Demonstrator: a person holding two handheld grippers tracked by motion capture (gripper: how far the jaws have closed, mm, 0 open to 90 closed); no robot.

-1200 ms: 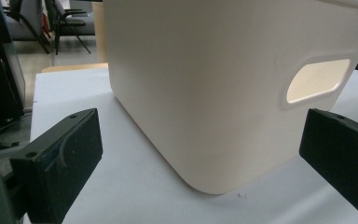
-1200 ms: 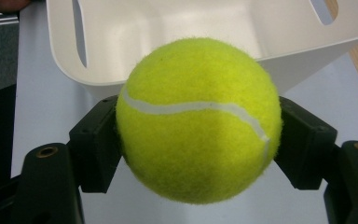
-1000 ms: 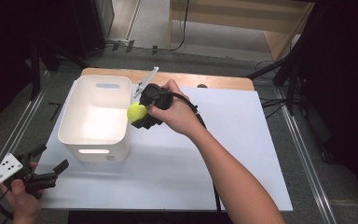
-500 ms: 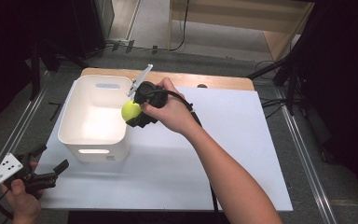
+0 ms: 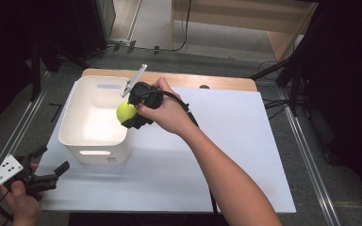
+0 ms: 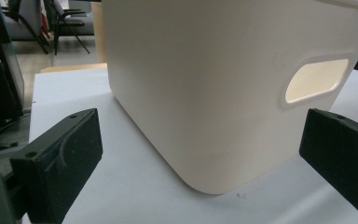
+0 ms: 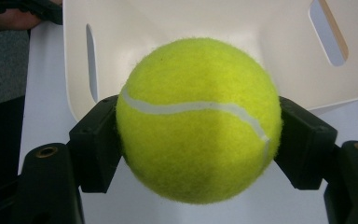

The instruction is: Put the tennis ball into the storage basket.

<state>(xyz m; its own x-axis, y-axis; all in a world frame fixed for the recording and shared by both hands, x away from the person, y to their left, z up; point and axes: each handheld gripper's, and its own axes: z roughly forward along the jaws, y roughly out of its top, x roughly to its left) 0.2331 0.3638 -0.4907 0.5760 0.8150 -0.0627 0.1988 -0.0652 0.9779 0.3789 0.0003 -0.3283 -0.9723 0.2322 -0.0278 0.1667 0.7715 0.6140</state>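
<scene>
Surface (image 5: 245, 141): a white sheet covering most of the frame in the high view, with a wooden edge showing along its far side at upper centre.

Bin (image 5: 82, 134): a white, open-topped container with slot handles, standing upright on the sheet at centre left of the high view. In the left gripper view its near wall (image 6: 205, 93) takes up the upper centre and right of the frame, with one slot handle at right. In the right gripper view its inside wall (image 7: 205, 23) lies behind the ball across the top of the frame.

Right arm (image 5: 217, 165): enters from the bottom centre of the high view and reaches to the bin's right rim.

Right hand-held gripper (image 5: 129, 115): held at the bin's right rim, just left of frame centre, jaws pinching the ball from both sides; in its own view (image 7: 198, 140) the two black jaws press the ball's left and right flanks.

Left hand-held gripper (image 5: 52, 172): at the lower left corner of the high view, near the sheet's edge and apart from the bin; jaws spread wide with nothing between them, seen also in its own view (image 6: 200, 158).

Ball (image 5: 126, 112): a yellow-green tennis ball, over the bin's right rim; in the right gripper view (image 7: 198, 119) it sits at frame centre.
</scene>
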